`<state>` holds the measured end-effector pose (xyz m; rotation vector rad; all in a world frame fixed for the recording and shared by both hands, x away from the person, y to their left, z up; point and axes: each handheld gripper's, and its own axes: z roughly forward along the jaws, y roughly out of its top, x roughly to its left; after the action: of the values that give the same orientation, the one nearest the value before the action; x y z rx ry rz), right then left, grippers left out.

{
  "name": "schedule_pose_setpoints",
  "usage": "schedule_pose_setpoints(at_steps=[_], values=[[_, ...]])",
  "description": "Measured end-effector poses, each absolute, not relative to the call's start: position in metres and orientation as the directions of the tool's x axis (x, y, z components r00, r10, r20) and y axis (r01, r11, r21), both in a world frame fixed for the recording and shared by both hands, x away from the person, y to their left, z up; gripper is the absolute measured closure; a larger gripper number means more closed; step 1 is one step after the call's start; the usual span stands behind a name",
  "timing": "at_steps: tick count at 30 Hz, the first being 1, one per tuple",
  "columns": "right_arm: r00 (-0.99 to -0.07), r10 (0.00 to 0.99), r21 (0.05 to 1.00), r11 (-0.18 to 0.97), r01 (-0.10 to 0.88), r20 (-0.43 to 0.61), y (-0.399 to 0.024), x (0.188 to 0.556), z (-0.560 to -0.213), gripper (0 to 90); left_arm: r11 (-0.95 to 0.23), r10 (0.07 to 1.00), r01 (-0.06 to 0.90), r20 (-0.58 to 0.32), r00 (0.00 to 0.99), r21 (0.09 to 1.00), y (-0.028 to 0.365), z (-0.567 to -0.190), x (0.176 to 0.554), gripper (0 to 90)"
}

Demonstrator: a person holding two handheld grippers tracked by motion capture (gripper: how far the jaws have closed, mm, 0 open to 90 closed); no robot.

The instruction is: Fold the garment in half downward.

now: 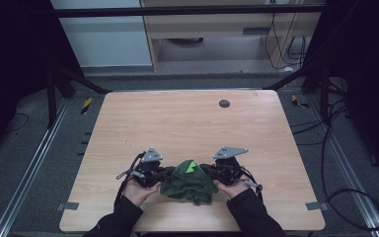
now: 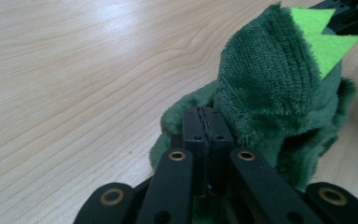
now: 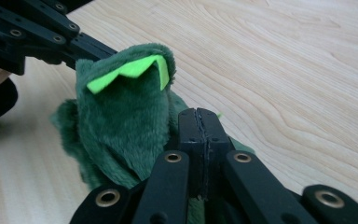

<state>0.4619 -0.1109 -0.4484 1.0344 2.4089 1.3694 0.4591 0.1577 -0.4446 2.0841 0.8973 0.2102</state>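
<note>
Surface: light wood-grain desk (image 1: pixel 187 118), dark floor and black frame rails around it; small dark round disc (image 1: pixel 224 103) near the far edge, well apart from my work.
Thing: dark green plush fabric piece with lime-green zigzag felt trim (image 1: pixel 188 180), bunched near the front edge of the desk, between my two hands.
Key relation: plush sits between both grippers, long axis running left to right; each gripper meets one end, so neither is nearer.
Left gripper (image 2: pixel 204 122): jaws pressed together on the plush's left edge; fabric humps up just beyond the tips.
Right gripper (image 3: pixel 199 126): jaws pressed together on the plush's right edge; trim faces this camera.
Look: thick fuzzy pile, soft and limp, folded into a peak with the trim on top.
Guess: I'd pull the ends apart to spread it; thin pinches could slip.
</note>
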Motion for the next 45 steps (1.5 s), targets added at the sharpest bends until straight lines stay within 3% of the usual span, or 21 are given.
schedule_pose_setpoints(at_steps=[15, 36, 45], values=[[-0.774, 0.607, 0.819, 0.342, 0.461, 0.181, -0.116, 0.431, -0.444, 89.2, -0.438, 0.591, 0.481, -0.16, 0.79, 0.759, 0.157, -0.438, 0.422, 89.3], [-0.767, 0.604, 0.768, 0.382, 0.515, 0.215, -0.125, 0.411, -0.465, 87.9, -0.491, 0.61, 0.528, -0.16, 0.776, 0.693, 0.159, -0.465, 0.414, 89.4], [-0.761, 0.609, 0.782, 0.355, 0.512, 0.222, -0.13, 0.413, -0.461, 86.7, -0.447, 0.643, 0.528, -0.151, 0.751, 0.722, 0.17, -0.456, 0.417, 87.5]])
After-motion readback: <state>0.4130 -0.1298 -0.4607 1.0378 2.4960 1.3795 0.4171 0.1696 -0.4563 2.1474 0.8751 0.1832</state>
